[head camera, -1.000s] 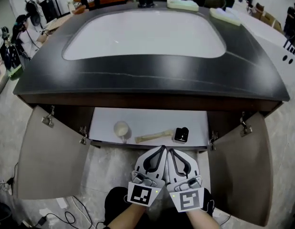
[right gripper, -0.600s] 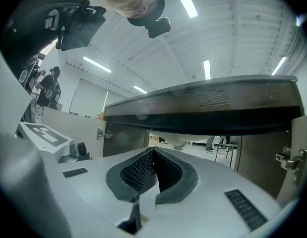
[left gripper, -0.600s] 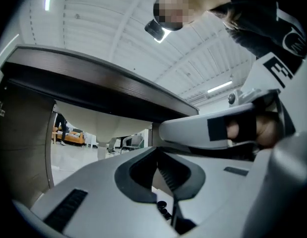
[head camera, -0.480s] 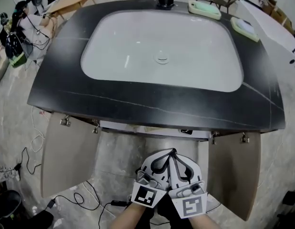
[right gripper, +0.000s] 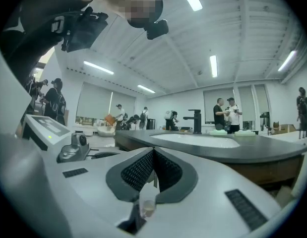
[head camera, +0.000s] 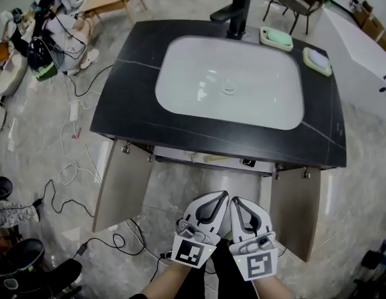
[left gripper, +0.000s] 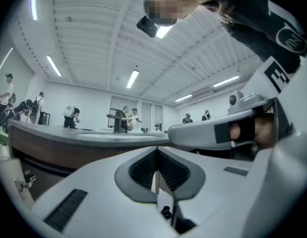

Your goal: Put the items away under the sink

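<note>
Cupboard shelf point(head camera: 208, 159) mostly hidden under countertop point(head camera: 136, 114), my left gripper point(head camera: 222, 196) and right gripper point(head camera: 235, 200) both pressed together, holding nothing

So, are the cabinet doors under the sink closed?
No, the left door and the right door both stand swung open below the counter.

Overhead; two level views (sink point(head camera: 199, 73) shared)

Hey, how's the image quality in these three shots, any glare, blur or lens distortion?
Head view: fairly sharp, pale glare in the sink, counter edges bowed by the wide lens. Left gripper view: round fisheye frame, dark corners, the left tool soft up close. Right gripper view: same fisheye, ceiling lights blown out.
</note>
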`<state>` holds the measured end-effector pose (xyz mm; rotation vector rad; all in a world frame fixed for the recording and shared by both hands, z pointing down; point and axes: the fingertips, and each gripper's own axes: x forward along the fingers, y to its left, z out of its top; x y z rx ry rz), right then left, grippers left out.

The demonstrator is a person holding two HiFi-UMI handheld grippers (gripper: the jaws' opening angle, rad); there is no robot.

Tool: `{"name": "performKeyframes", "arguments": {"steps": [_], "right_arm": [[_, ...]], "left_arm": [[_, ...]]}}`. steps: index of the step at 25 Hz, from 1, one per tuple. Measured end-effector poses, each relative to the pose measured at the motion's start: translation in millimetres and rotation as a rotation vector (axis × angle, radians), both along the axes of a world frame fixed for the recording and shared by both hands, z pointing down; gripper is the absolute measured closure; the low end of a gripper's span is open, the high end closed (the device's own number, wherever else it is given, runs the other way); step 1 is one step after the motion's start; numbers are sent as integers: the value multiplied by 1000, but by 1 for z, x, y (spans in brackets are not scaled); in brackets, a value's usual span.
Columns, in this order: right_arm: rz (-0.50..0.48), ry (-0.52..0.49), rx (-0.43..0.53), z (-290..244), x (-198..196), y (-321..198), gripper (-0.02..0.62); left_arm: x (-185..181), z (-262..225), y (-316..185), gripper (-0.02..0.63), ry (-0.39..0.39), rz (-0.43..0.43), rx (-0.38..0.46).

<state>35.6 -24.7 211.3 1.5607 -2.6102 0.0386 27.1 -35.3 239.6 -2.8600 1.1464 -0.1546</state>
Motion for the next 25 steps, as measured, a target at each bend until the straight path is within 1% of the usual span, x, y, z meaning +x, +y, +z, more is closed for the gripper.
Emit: {"name": "performKeyframes", "arguments": {"steps": [4, 6, 7, 8, 10, 11, 12, 16, 18, 21, 25], "right_arm": [[-1, -29, -16, -48, 0, 12, 565], [0, -42, -11, -72, 0, 19, 565], [-3, -44, -5, -83, -1, 22, 565], [-9, -47, 0, -94, -2, 25, 565], [-25, -59, 6, -113, -3, 32, 565], [-35, -61, 14, -123, -3, 36, 565], [-45, -57, 25, -132, -4, 40, 565], [-78, -34, 58, -164, -9, 56, 565], [-110, -39, 71, -180, -15, 67, 565], [-165, -21, 79, -197, -26, 84, 565], [-191, -8, 60, -212, -33, 97, 565]], "left_arm": [[-13, -52, 16, 597, -10, -18, -28], [-17, -78, 24, 597, -19, -20, -21], [-18, -92, 28, 597, -2, -28, -17], [-19, -107, 31, 597, 49, -47, -23], [-20, -136, 36, 597, 183, -95, -43], [-20, -148, 39, 597, 214, -103, -46], [-19, -157, 44, 597, 227, -102, -46], [-18, -190, 64, 597, 216, -70, -33], [-21, -206, 74, 597, 230, -68, -36], [-28, -225, 87, 597, 246, -75, -47], [-36, -247, 97, 597, 223, -69, -7]]}}
